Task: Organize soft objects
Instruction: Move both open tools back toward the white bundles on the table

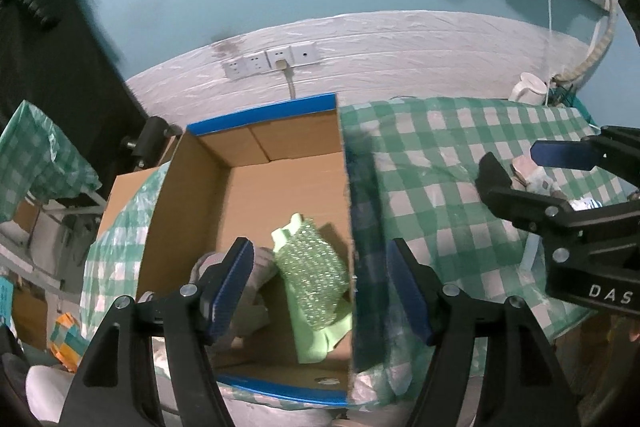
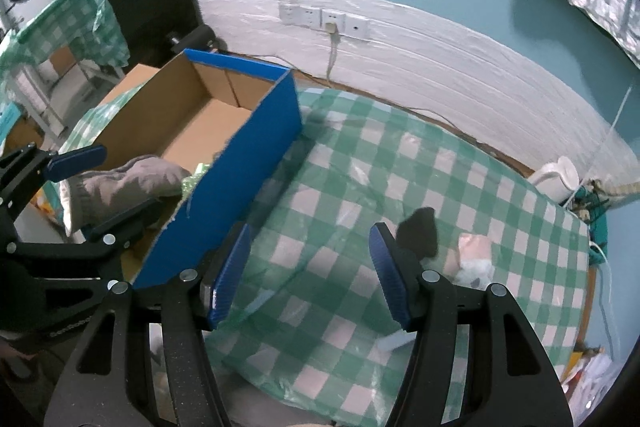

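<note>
Two soft things already lie in the blue cardboard box [image 1: 256, 183], centre of the left view: a grey cloth [image 2: 128, 183] and a green beaded cloth [image 1: 310, 267]. Both the left gripper [image 1: 320, 287] and right gripper [image 2: 310, 269] are open-jawed, empty. Left to sort, lower right on the checked tablecloth [image 2: 400, 167]: a dark piece [image 2: 420, 231], a pink-white bundle [image 2: 474, 255]. White kettle [image 2: 558, 179] stands clear.
</note>
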The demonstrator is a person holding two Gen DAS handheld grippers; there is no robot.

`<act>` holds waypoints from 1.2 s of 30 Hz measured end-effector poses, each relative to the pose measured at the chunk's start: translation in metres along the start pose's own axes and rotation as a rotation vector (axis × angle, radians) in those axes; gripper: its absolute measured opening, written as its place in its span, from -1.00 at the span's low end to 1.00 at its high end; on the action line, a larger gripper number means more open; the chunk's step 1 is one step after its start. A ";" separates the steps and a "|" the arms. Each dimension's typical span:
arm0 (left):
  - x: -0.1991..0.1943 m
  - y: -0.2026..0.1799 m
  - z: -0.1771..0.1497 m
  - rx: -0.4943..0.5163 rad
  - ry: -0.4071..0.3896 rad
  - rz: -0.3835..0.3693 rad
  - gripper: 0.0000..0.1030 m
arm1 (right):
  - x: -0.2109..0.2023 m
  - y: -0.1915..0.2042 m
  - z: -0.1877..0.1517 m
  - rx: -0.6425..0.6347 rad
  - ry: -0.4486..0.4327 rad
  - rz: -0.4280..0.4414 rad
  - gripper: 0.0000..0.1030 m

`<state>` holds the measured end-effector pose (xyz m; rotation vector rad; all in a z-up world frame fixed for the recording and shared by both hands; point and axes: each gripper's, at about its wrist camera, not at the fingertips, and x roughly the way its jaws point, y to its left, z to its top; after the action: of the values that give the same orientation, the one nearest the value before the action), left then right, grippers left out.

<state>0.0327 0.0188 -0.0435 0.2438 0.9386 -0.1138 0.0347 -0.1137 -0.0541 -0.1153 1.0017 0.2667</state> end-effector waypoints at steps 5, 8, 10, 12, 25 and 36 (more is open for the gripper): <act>-0.001 -0.019 0.003 0.031 0.002 -0.007 0.38 | -0.007 -0.015 -0.012 0.015 0.001 -0.013 0.21; -0.002 -0.028 0.005 0.048 0.001 -0.013 0.39 | -0.011 -0.024 -0.019 0.022 0.001 -0.030 0.21; -0.002 -0.035 0.006 0.059 0.003 -0.019 0.39 | -0.012 -0.032 -0.025 0.032 0.000 -0.040 0.22; -0.002 -0.043 0.007 0.070 0.004 -0.028 0.39 | -0.013 -0.041 -0.031 0.042 0.003 -0.052 0.22; 0.007 -0.104 0.003 0.168 0.041 -0.076 0.39 | -0.011 -0.100 -0.068 0.127 0.036 -0.096 0.23; 0.024 -0.150 -0.002 0.244 0.080 -0.109 0.39 | -0.003 -0.144 -0.095 0.169 0.086 -0.137 0.24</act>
<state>0.0146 -0.1250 -0.0873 0.4248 1.0184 -0.3219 -0.0048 -0.2737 -0.1066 -0.0417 1.0919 0.0516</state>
